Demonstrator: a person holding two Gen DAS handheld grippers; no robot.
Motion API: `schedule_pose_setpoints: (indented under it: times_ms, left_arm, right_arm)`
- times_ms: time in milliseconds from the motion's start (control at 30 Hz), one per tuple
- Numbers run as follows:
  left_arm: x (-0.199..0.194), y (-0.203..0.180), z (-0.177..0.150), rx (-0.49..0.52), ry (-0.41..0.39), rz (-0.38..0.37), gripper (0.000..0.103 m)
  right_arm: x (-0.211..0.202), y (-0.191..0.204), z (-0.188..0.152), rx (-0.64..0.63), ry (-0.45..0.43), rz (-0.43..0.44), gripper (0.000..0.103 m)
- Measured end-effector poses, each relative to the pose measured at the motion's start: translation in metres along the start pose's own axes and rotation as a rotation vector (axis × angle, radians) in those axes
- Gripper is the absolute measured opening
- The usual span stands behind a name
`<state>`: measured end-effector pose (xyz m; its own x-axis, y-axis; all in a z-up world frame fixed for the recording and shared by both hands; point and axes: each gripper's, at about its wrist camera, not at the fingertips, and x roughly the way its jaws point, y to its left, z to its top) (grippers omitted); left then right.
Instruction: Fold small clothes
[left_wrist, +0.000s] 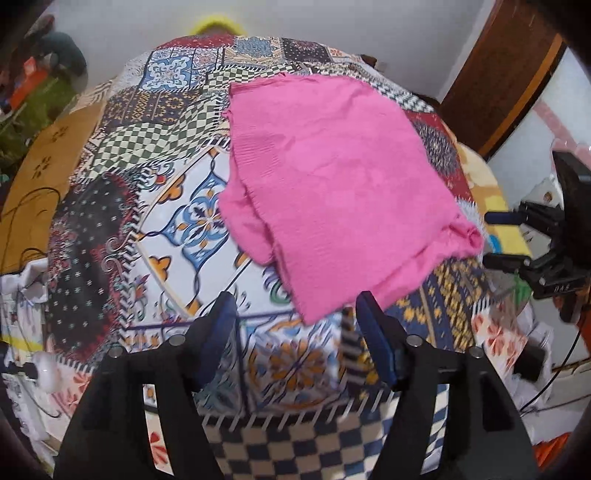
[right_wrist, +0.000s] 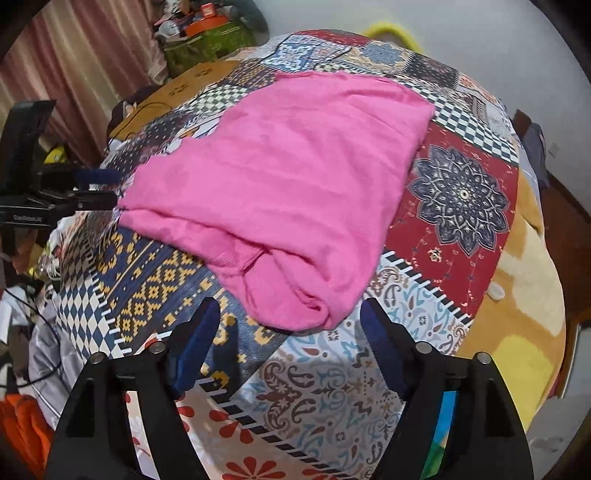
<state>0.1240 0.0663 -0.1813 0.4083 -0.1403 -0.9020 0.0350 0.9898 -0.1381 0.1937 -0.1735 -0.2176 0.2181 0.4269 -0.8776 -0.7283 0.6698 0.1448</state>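
That pink knit top (left_wrist: 332, 184) looks soft and floppy; both grippers (left_wrist: 295, 317) (right_wrist: 290, 325) are spread, so pinch the near corners.

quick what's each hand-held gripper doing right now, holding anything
Left hand-held gripper: open, holding nothing, near the edge of the pink garment.
Right hand-held gripper: open, holding nothing.

A plain pink garment (left_wrist: 332, 177) is seen ahead of the jaws. The patchwork cover (left_wrist: 177, 206) beneath is printed in blue, white, orange and red: checks, tiles, a mandala. Blue pads (right_wrist: 195, 350) are set on black fingers.
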Motion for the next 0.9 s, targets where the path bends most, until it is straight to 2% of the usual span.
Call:
schedule_pose_setpoints:
  times_ms: [167, 200, 267, 367, 400, 467, 500, 567, 600, 667, 767, 900]
  left_arm:
    - [0.014, -0.016, -0.012, 0.081, 0.049, 0.045, 0.071]
    - [0.017, -0.020, -0.012, 0.097, 0.047, 0.052, 0.072]
    - [0.019, -0.028, -0.010, 0.121, 0.028, 0.056, 0.084]
    - [0.026, -0.040, -0.002, 0.160, 0.004, 0.056, 0.085]
    - [0.028, -0.043, 0.001, 0.172, -0.005, 0.058, 0.085]
    - [0.030, -0.050, 0.007, 0.208, -0.026, 0.069, 0.084]
    - [0.031, -0.053, 0.009, 0.227, -0.045, 0.085, 0.082]
    - [0.032, -0.059, 0.013, 0.277, -0.079, 0.105, 0.061]
    - [0.032, -0.062, 0.015, 0.293, -0.081, 0.105, 0.054]
    - [0.033, -0.067, 0.017, 0.321, -0.077, 0.080, 0.021]
    - [0.035, -0.072, 0.019, 0.344, -0.074, 0.097, 0.011]
    - [0.026, -0.062, 0.029, 0.280, -0.070, 0.027, 0.010]
  right_arm:
    - [0.016, 0.005, -0.001, -0.025, 0.024, -0.030, 0.075]
    - [0.020, 0.004, -0.001, -0.031, 0.025, -0.039, 0.075]
    - [0.021, 0.003, 0.001, -0.031, 0.010, -0.036, 0.075]
    - [0.022, -0.001, 0.005, -0.037, -0.013, -0.053, 0.073]
    - [0.023, -0.003, 0.007, -0.039, -0.020, -0.051, 0.070]
    - [0.023, -0.003, 0.008, -0.036, -0.024, -0.036, 0.055]
    - [0.024, -0.003, 0.009, -0.033, -0.025, -0.023, 0.052]
    - [0.025, -0.003, 0.011, -0.040, -0.032, -0.012, 0.035]
    - [0.025, -0.002, 0.012, -0.044, -0.033, -0.007, 0.031]
    - [0.027, -0.001, 0.014, -0.045, -0.028, 0.002, 0.017]
    - [0.026, -0.001, 0.017, -0.040, -0.024, 0.016, 0.010]
    - [0.010, -0.006, 0.022, -0.006, -0.066, 0.050, 0.010]
